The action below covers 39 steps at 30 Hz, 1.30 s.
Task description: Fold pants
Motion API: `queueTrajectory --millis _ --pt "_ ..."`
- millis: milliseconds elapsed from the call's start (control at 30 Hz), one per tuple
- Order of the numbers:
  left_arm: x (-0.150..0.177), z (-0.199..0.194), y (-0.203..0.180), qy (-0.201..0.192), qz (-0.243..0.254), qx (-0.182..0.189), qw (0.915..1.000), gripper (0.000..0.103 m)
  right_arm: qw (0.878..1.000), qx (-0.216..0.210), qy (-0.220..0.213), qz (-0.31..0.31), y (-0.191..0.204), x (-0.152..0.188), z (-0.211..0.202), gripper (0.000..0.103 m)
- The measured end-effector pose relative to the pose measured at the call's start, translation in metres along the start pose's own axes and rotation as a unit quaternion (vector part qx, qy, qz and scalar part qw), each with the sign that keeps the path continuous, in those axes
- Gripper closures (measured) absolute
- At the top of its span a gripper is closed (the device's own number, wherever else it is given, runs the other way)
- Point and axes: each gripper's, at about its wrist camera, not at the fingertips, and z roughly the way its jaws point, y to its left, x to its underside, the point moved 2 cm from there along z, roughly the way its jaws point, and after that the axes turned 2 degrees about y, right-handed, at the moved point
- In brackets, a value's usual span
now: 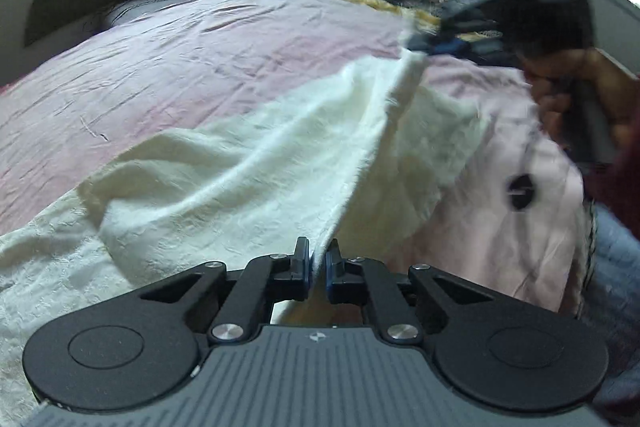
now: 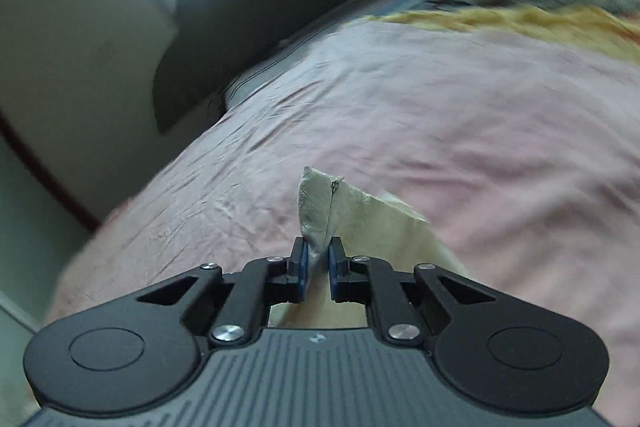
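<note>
Cream crinkled pants over pink sheet; yellow cloth

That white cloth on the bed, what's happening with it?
A person is folding cream pants on a pink bedsheet, with a hand-held gripper in each hand. The left gripper pinches one edge, the right gripper another corner, and the fabric is lifted between them. The rest lies on the bed.

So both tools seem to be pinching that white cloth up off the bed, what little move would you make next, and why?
Probably carry the lifted edge across and lay it over the part resting on the pink sheet. The left tool and the right tool are each shut on the cream pants, the fabric stretched between them in the air, while the rest lies crumpled on the bed.
</note>
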Motion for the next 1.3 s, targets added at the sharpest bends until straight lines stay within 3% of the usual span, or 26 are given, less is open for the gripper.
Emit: queueTrajectory --millis 200,333,400,433,467,600,767,800,867,933,967,1000,1033,1100,1167,1233,1300 --pt "0.001 0.013 -0.007 0.015 0.007 -0.020 0.9997 0.095 0.992 0.007 0.052 0.115 -0.060 0.029 0.008 0.085" --pt "0.000 0.012 -0.008 0.018 0.000 -0.025 0.9995 0.095 0.986 -0.039 0.037 0.156 -0.062 0.023 0.017 0.058" --pt "0.000 0.010 -0.008 0.018 -0.003 -0.027 0.9995 0.095 0.986 -0.029 0.028 0.160 -0.062 0.020 0.020 0.062" --pt "0.001 0.006 -0.009 0.017 -0.001 -0.027 0.9995 0.095 0.985 -0.029 0.028 0.168 -0.064 0.019 0.020 0.086" --pt "0.000 0.001 -0.011 0.014 0.003 -0.027 0.9995 0.095 0.984 -0.034 0.027 0.172 -0.065 0.019 0.017 0.094" --pt "0.001 -0.019 -0.019 0.007 0.028 -0.012 0.9995 0.095 0.989 -0.025 0.008 0.143 -0.067 0.027 -0.011 0.094" --pt "0.012 0.008 -0.022 0.046 0.034 -0.009 0.9983 0.093 0.993 -0.004 0.035 0.110 -0.083 0.034 -0.007 0.094" --pt "0.012 0.005 -0.022 0.044 0.030 -0.007 0.9986 0.079 0.993 0.000 0.036 0.114 -0.081 0.030 -0.009 0.093" --pt "0.011 -0.004 -0.020 0.044 0.024 0.018 0.9986 0.069 0.995 0.037 0.013 0.089 -0.073 0.019 -0.023 0.082" --pt "0.010 -0.013 -0.019 0.039 0.025 0.030 0.9985 0.054 0.989 0.132 -0.048 0.046 -0.062 0.014 -0.042 0.063" --pt "0.008 -0.017 -0.017 0.037 0.022 0.031 0.9986 0.053 0.984 0.164 -0.075 0.010 -0.050 0.012 -0.047 0.062" --pt "0.006 -0.021 -0.016 0.035 0.019 0.036 0.9986 0.053 0.982 0.163 -0.086 -0.041 -0.034 0.012 -0.046 0.062" --pt "0.004 -0.025 -0.014 0.031 0.013 0.046 0.9984 0.051 0.983 0.142 -0.077 -0.086 -0.015 0.013 -0.039 0.062" --pt "0.002 -0.032 -0.008 0.024 -0.004 0.055 0.9982 0.047 0.984 0.082 -0.010 -0.156 0.021 0.023 -0.010 0.061" --pt "0.002 -0.038 0.001 0.020 -0.020 0.038 0.9989 0.046 0.971 0.024 0.080 -0.224 0.050 0.038 0.030 0.058" --pt "0.005 -0.043 0.016 0.024 -0.036 0.003 0.9990 0.046 0.952 0.046 0.119 -0.278 0.062 0.052 0.065 0.058" --pt "0.012 -0.050 0.037 0.031 -0.064 -0.025 0.9972 0.046 0.951 0.079 0.093 -0.284 0.059 0.047 0.081 0.057"
